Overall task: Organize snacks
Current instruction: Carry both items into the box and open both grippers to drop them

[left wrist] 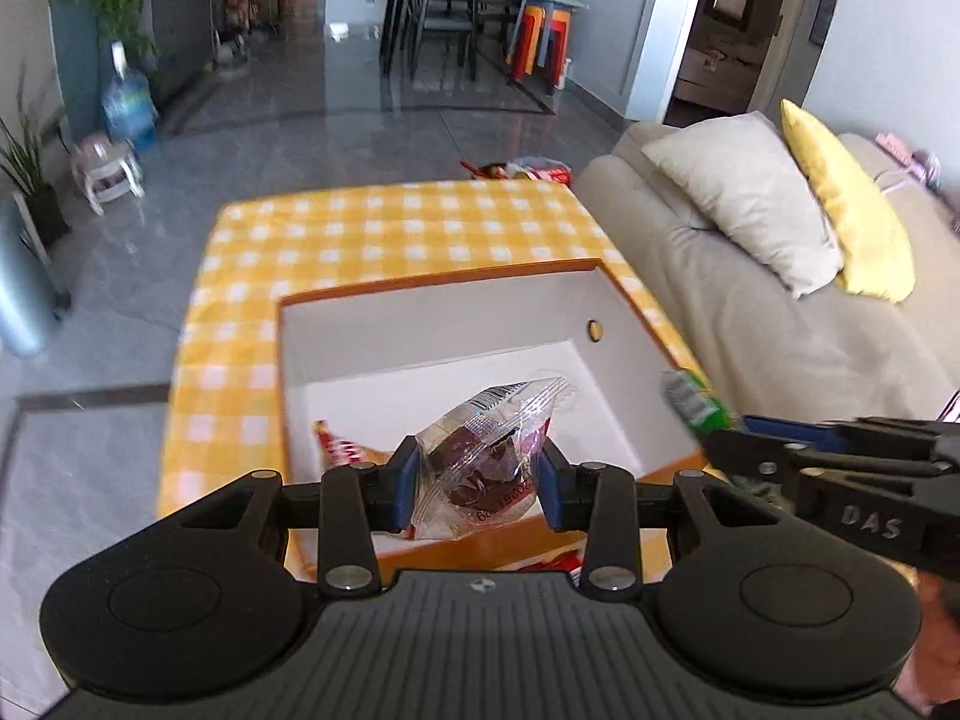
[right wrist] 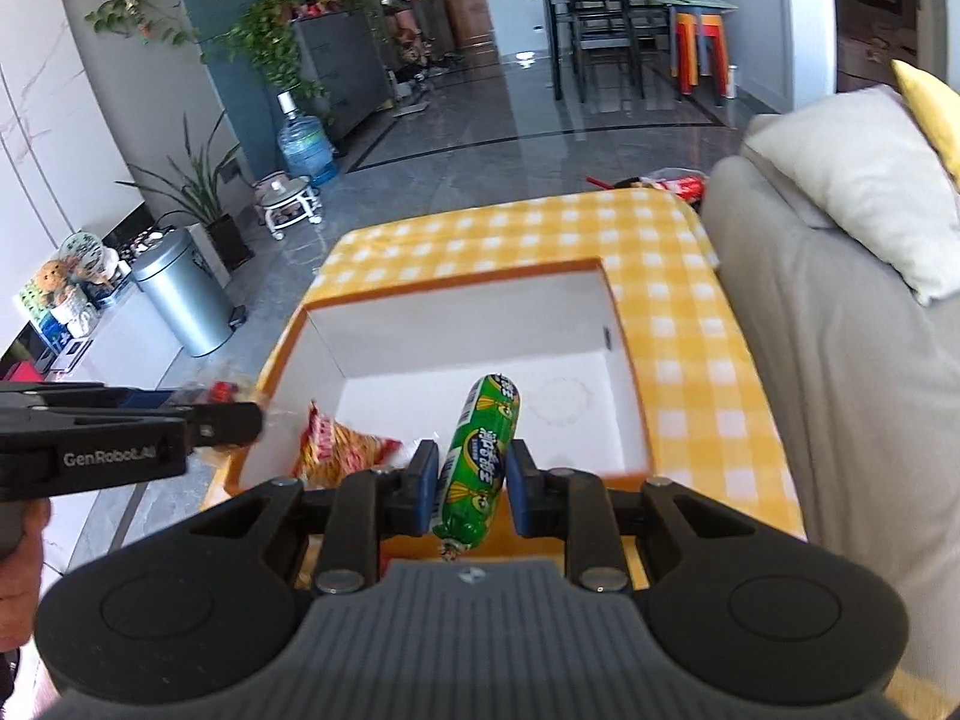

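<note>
The left gripper (left wrist: 477, 483) hides the box's (left wrist: 432, 285) near wall and part of the red-and-yellow packet (left wrist: 342, 450). The sausage (left wrist: 696, 405) is blurred there. Packets on the floor (right wrist: 666, 181) are too small to identify.

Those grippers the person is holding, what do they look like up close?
Both are matte black plastic. Each has a ribbed grey-black body, two round discs at the sides, jointed link arms with silver pins, and blue pads. The left gripper reads "GenRobot.AI" on its side; the right gripper reads "DAS".
</note>
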### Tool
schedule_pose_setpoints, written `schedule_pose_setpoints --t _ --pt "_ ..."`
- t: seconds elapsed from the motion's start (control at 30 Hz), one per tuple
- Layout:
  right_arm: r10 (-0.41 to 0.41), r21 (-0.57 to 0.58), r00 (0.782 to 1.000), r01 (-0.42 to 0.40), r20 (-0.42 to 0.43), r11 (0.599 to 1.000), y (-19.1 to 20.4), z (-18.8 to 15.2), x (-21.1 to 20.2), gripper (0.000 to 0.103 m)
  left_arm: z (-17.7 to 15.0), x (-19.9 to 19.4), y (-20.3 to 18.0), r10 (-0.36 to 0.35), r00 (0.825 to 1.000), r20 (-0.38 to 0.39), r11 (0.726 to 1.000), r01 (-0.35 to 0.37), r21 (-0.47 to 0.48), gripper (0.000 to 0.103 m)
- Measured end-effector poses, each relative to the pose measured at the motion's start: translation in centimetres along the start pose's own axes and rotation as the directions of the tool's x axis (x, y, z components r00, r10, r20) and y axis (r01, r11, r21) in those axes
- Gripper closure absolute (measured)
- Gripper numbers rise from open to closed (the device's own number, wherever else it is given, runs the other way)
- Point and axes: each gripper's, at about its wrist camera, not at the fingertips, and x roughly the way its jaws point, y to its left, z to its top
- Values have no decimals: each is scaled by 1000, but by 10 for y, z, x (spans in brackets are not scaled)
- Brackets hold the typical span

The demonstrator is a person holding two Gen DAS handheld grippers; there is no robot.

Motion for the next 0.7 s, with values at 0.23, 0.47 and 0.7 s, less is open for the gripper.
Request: schedule_pose_setpoints --t 0.23,0.47,0.7 --pt "35 -5 995 -35 -90 999 -5 38 47 82 18 46 6 -65 992 -110 996 57 -67 59" --pt "36 -145 962 -78 -271 986 -14 45 105 82 22 101 10 -127 958 -258 984 90 -151 59" --pt "43 -131 893 -113 -448 985 -24 41 155 82 19 141 13 -134 916 -377 979 64 -193 59"
